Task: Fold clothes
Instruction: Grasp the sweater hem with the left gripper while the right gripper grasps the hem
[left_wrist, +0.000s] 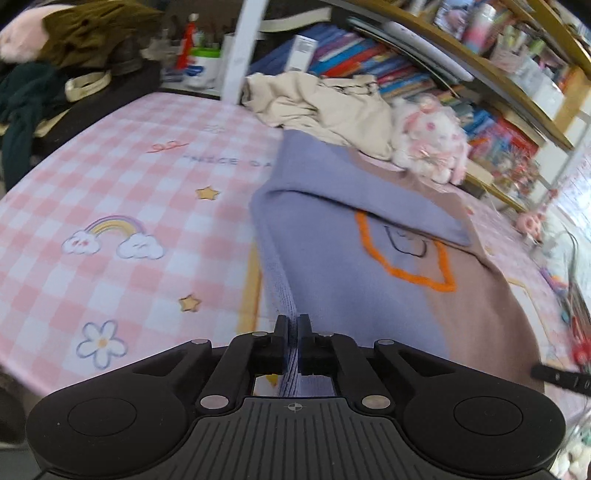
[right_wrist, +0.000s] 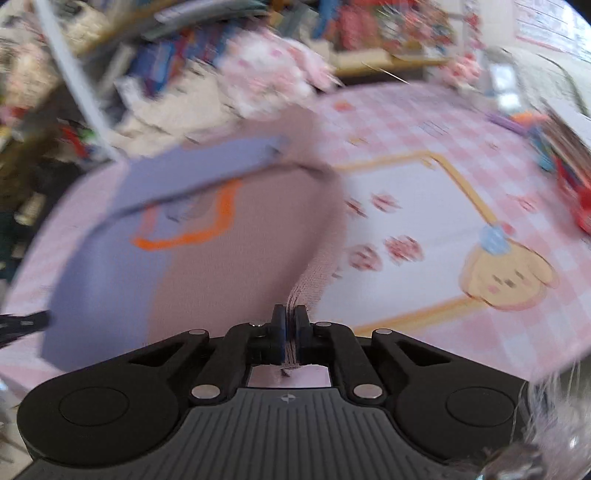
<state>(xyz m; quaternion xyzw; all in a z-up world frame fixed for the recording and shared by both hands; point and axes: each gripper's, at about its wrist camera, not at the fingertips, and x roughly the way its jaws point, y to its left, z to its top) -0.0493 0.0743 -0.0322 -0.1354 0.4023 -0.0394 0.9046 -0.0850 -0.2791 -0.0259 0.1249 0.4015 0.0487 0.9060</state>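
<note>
Both tongs, left and right, were pinching the near hem of the sweater, which lay lengthwise toward 12 o'clock on the tablecloth, neither nearer.

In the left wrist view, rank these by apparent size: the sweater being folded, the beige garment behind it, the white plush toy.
1. sweater, though it lies nearest the camera
2. beige garment
3. white plush toy
</note>
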